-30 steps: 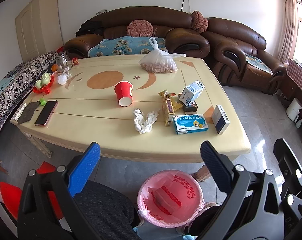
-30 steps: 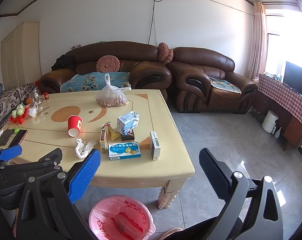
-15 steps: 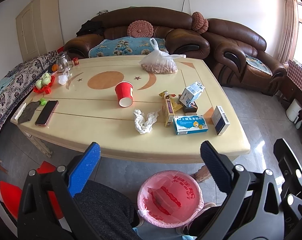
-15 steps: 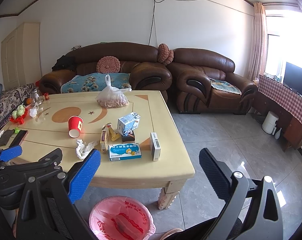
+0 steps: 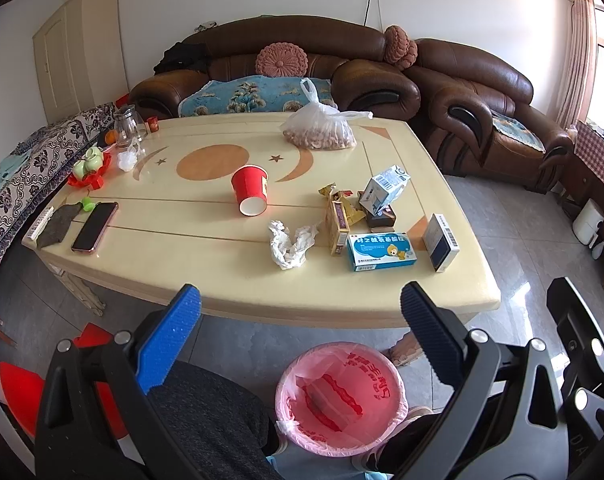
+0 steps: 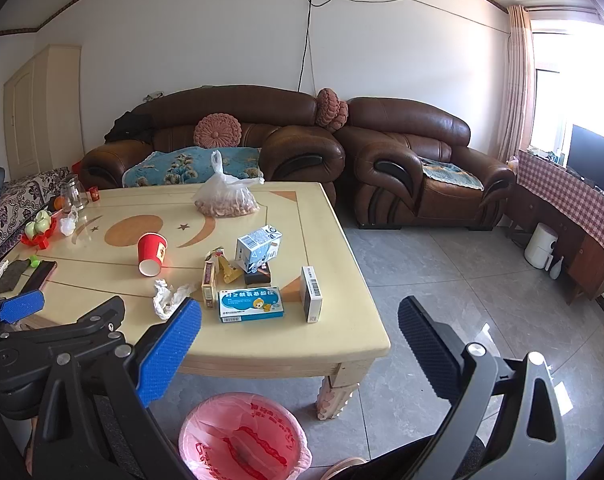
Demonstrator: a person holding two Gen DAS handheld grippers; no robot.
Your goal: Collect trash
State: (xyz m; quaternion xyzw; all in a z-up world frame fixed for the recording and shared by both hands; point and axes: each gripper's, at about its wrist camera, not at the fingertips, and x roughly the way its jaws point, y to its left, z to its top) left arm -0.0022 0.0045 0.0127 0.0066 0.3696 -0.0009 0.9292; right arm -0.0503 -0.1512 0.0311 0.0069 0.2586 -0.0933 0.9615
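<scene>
On the cream table, a tipped red paper cup lies left of the crumpled tissue and blue medicine box. Left gripper and right gripper both gape empty above the pink-lined bin.

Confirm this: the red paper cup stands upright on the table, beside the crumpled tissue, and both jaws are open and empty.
Wrong on one point: the red paper cup lies tipped on its side, mouth toward the camera, as the left wrist view shows. It is on the table near the crumpled tissue, and both jaws are open and empty.
</scene>
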